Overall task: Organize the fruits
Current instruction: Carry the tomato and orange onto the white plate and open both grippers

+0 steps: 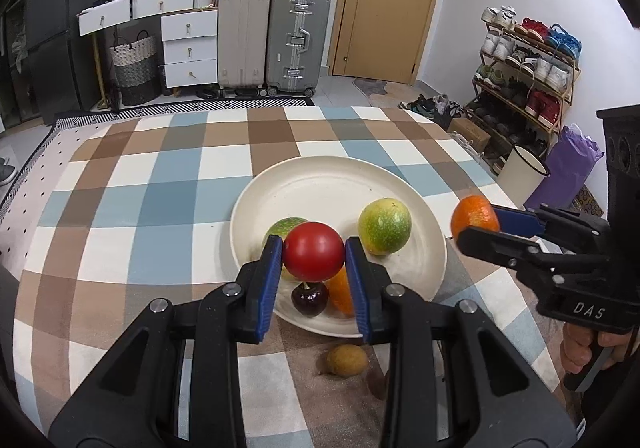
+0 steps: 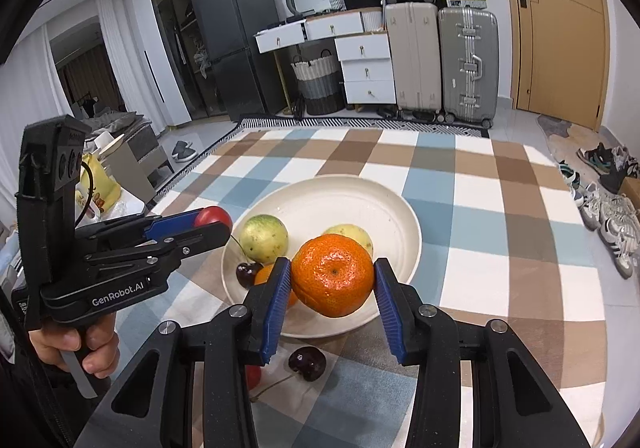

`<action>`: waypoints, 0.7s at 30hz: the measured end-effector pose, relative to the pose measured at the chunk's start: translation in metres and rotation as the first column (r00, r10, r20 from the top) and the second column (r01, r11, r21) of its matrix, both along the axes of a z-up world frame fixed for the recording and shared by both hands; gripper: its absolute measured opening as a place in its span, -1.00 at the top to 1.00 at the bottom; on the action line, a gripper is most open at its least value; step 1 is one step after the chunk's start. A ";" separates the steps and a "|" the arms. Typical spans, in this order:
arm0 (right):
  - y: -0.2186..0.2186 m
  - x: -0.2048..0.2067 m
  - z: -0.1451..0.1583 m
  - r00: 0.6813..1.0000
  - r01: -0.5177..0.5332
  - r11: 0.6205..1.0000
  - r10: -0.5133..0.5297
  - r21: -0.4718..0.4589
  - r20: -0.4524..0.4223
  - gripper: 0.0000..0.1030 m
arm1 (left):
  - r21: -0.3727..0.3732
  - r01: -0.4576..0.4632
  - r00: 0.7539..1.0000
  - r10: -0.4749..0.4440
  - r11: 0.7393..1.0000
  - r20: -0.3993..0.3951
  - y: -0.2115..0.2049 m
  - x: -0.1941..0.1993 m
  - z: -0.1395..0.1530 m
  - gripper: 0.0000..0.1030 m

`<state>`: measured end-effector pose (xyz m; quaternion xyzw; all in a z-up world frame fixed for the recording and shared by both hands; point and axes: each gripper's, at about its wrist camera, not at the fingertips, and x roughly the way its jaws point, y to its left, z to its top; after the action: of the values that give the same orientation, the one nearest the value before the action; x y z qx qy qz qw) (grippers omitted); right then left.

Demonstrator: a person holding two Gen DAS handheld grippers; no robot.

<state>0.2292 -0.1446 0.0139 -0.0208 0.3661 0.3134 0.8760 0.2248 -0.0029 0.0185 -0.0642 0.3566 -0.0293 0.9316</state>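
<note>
A checked blue, brown and white cloth covers my bench, with suitcases, white drawers and a shoe rack along the far walls. My left gripper has its jaws clenched on a smooth red tomato above the near rim of the cream plate. My right gripper grips a dimpled tangerine over that plate. A brown kiwi lies below the left jaws, a dark cherry below the right.
</note>
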 end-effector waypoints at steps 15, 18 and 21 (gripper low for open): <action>0.010 0.016 -0.026 0.999 -0.018 0.999 0.017 -0.034 -0.029 0.18 | 0.025 0.071 0.997 -0.070 0.997 -0.025 -0.027 0.031 -0.018 0.43; 0.012 0.016 -0.029 0.999 -0.022 0.998 0.021 -0.053 -0.024 0.18 | 0.026 0.079 0.996 -0.078 0.996 -0.035 -0.030 0.037 -0.021 0.43; 0.014 0.016 -0.031 1.000 -0.028 0.997 0.027 -0.071 -0.014 0.18 | 0.037 0.087 0.996 -0.086 0.996 -0.039 -0.033 0.041 -0.023 0.43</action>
<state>0.2453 -0.1303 -0.0166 -0.0548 0.3825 0.3122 0.8679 0.2656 -0.0363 -0.0048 -0.0314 0.3771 -0.0616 0.9236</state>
